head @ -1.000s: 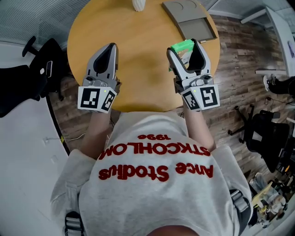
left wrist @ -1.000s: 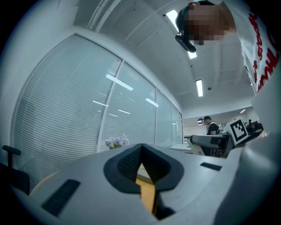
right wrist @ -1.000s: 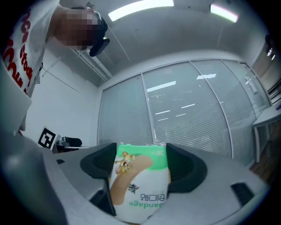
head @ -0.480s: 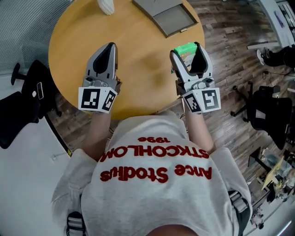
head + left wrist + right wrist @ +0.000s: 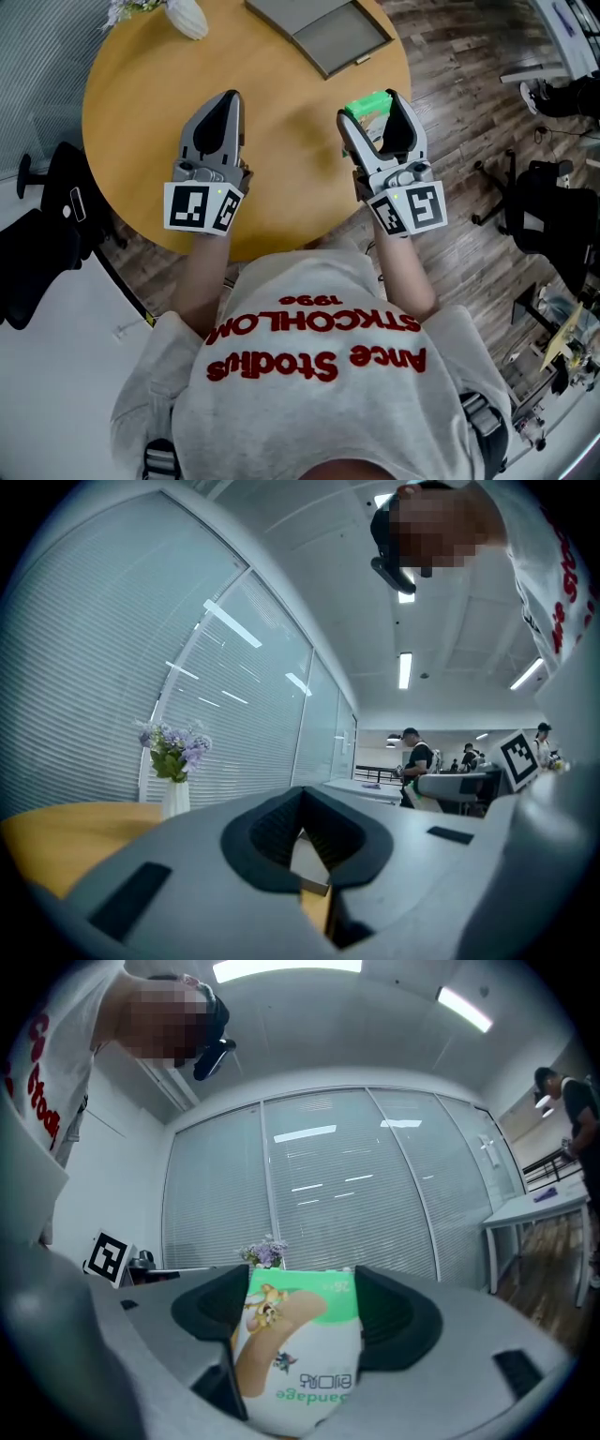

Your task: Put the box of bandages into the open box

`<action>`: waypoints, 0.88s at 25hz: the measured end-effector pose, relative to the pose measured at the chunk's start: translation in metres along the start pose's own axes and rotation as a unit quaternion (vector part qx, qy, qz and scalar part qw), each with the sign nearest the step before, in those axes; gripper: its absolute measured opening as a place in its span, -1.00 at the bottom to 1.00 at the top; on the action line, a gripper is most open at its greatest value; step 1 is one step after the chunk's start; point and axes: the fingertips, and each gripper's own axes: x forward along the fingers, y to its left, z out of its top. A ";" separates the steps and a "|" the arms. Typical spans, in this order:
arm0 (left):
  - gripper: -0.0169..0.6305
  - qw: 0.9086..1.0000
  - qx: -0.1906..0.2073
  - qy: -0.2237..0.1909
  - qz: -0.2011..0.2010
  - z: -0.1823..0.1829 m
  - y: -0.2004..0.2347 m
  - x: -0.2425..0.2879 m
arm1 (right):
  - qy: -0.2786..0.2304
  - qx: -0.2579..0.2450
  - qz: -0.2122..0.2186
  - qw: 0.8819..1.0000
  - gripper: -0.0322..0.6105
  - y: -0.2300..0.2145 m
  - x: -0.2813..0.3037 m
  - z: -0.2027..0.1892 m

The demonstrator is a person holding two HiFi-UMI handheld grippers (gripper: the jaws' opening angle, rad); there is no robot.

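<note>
My right gripper (image 5: 375, 117) is shut on the box of bandages (image 5: 367, 103), a green and white carton with a cartoon print (image 5: 298, 1349), held above the round table's right edge. The open grey box (image 5: 319, 28) lies on the table at the far side, ahead and left of the right gripper. My left gripper (image 5: 228, 101) hovers over the table's near left part, shut with nothing between its jaws (image 5: 302, 841).
The round wooden table (image 5: 141, 103) carries a white vase with flowers (image 5: 186, 17) at its far left. Black office chairs stand at left (image 5: 37, 234) and right (image 5: 553, 216) on the wood floor. People stand in the distant office (image 5: 412, 761).
The view has shifted, so the table, the grey box and the vase now sit further left and lower in frame. Both grippers kept nearly the same pose, the right one still holding the box.
</note>
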 end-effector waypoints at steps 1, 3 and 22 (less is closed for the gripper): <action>-0.94 1.000 -0.001 0.003 0.000 -0.004 0.003 0.004 | 0.003 0.003 0.001 1.000 0.23 -0.002 0.005 -0.004; -0.94 1.000 -0.003 0.009 0.000 -0.012 0.009 0.011 | 0.010 0.010 0.003 1.000 0.23 -0.006 0.016 -0.012; -0.94 0.999 -0.018 0.035 -0.004 -0.076 0.052 0.104 | 0.026 0.044 0.003 0.999 0.23 -0.075 0.129 -0.075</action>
